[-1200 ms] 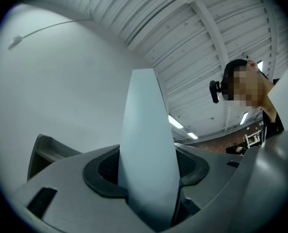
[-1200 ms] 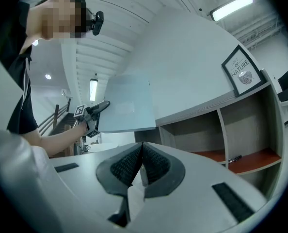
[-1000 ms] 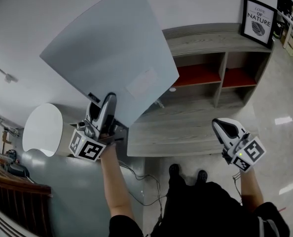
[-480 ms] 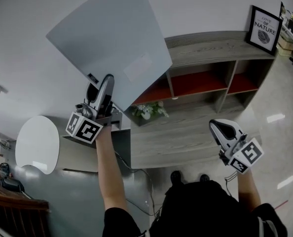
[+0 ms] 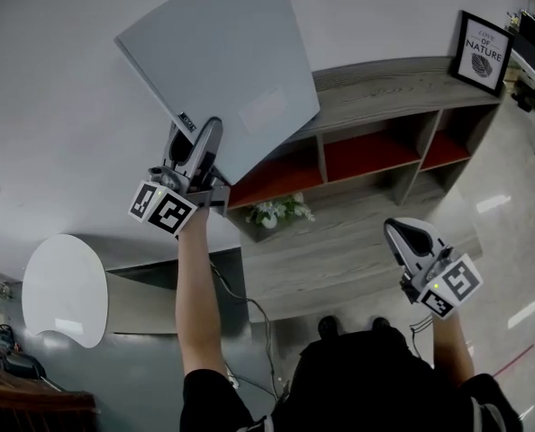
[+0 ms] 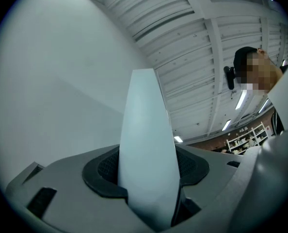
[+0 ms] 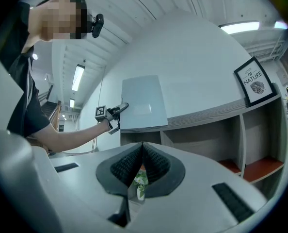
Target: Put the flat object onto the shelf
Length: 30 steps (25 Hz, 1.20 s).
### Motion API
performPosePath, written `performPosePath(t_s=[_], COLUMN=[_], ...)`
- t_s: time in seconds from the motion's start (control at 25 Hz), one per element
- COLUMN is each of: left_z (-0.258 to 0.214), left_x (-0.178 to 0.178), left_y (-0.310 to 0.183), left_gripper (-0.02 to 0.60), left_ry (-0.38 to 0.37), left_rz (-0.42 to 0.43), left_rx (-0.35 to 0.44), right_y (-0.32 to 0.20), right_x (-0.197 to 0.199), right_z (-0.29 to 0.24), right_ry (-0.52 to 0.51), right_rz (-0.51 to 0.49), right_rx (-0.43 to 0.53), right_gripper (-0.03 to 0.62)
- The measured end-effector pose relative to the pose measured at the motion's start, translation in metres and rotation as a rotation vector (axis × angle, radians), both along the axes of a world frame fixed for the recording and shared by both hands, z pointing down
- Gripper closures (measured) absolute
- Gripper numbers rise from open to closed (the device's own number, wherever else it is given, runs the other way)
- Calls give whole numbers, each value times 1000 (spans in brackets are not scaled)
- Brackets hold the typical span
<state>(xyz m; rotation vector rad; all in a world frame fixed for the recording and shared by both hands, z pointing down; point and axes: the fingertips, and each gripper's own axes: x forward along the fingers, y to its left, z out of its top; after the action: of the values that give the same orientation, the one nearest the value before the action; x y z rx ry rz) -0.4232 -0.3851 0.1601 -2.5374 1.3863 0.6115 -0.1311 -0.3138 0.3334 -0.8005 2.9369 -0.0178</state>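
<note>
A large flat light-grey board [image 5: 218,70] stands raised in front of the white wall, its lower edge clamped in my left gripper [image 5: 200,142], which is shut on it. In the left gripper view the board [image 6: 146,144] rises edge-on between the pads. The right gripper view shows the board [image 7: 141,101] at the left end of the grey wooden shelf [image 7: 207,115]. In the head view the shelf [image 5: 403,84] has red-lined compartments and lies right of the board. My right gripper [image 5: 400,234] hangs low at the right, shut with nothing in it, pads meeting [image 7: 142,152].
A framed print [image 5: 482,50] leans on the shelf's top at the right end. A small flowering plant [image 5: 272,212] sits in a lower compartment. A white round panel [image 5: 65,286] stands at the lower left. A low grey platform [image 5: 367,250] runs before the shelf.
My left gripper has carried the board up and to the right in the head view, closer to the shelf. The plant has come into sight. The right gripper holds about the same spot.
</note>
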Motion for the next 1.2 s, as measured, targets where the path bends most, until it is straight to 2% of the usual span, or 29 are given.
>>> performPosePath(t_s=[0.56,0.88,1.2], left_z=[6,8,9], left_x=[0,1,2], left_y=[-28,-37,-44], left_gripper=[304,298,284], left_ry=[-64,-97,-139], left_rz=[76,110,116], left_rx=[35,54,37], right_y=[11,17,20], right_x=[-9,-16,-23], right_z=[5,12,16], right_ry=[2,-3,0], right_rz=[98,111,124], right_rx=[-10,-20,-30], right_gripper=[582,582,582])
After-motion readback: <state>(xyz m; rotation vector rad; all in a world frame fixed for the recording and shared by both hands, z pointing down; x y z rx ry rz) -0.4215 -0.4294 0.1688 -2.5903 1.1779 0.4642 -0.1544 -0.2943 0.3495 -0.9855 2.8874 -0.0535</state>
